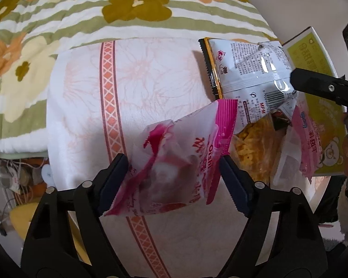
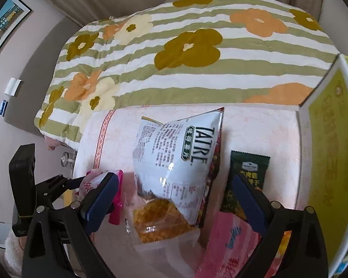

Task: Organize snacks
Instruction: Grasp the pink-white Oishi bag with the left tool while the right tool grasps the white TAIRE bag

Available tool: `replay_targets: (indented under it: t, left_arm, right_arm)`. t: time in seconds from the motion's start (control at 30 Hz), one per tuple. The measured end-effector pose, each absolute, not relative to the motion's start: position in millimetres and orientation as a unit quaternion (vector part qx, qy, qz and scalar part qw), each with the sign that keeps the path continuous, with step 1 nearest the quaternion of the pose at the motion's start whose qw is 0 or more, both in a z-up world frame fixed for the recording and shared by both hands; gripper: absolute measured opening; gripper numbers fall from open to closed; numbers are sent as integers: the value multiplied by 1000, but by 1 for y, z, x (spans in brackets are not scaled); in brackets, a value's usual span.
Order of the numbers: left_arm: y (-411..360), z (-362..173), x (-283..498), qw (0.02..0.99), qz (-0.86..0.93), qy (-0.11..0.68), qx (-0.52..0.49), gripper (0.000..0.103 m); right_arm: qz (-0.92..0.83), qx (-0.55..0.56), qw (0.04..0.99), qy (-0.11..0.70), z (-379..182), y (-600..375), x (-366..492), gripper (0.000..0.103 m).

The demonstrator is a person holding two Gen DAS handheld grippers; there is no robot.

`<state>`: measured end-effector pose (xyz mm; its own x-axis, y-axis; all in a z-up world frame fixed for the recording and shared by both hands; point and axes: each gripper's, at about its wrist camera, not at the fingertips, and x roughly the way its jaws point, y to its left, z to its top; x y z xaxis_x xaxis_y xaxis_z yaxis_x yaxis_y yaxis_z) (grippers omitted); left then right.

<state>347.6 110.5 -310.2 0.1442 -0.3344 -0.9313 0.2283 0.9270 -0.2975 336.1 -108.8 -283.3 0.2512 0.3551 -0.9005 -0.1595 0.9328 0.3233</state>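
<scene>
1. A worktop (image 1: 85, 120) under a white cloth with pale flowers and a red diamond band stands against a bed with a striped floral quilt (image 1: 58, 23).
2. The left gripper (image 1: 174, 162) has its jaws pressed on a pink snack packet (image 1: 174, 153), long axis running near-left to far-right.
3. The right gripper (image 2: 176, 180) holds its jaws wide around the white chip bag (image 2: 176, 162), not touching it; the bag's length runs near to far.

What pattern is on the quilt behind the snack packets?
Green and white stripes with olive, orange and cream flowers on the quilt; clearest in the right wrist view.
</scene>
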Motion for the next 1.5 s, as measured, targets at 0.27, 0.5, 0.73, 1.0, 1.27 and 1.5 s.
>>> replay_targets:
  t: [0.27,0.5,0.73,1.0,1.27,1.5]
  left_arm:
    - [104,-311,348,756,-183,628,-27,60]
    - [106,-307,348,762,-182,620,-45,51]
    - [117,-304,348,765,-163,620,-65,50]
    - [130,-290,345,778,-151,604,-85,50]
    - [141,-277,338,784,-139,597,-97,50]
    - [146,-246,326,804,-135,572,-95,50]
  right_arm:
    - [161,111,775,601,-299,-109,347,97]
    - [173,106,772,603,-305,-108,351,97]
    - [187,97,773,599,-308,-101,351,97]
    - [196,84,781,587,-313,-91,348,94]
    - [209,103,782,578,-310,-91,342,64]
    - [209,110,804,546,-276,-92,324,64]
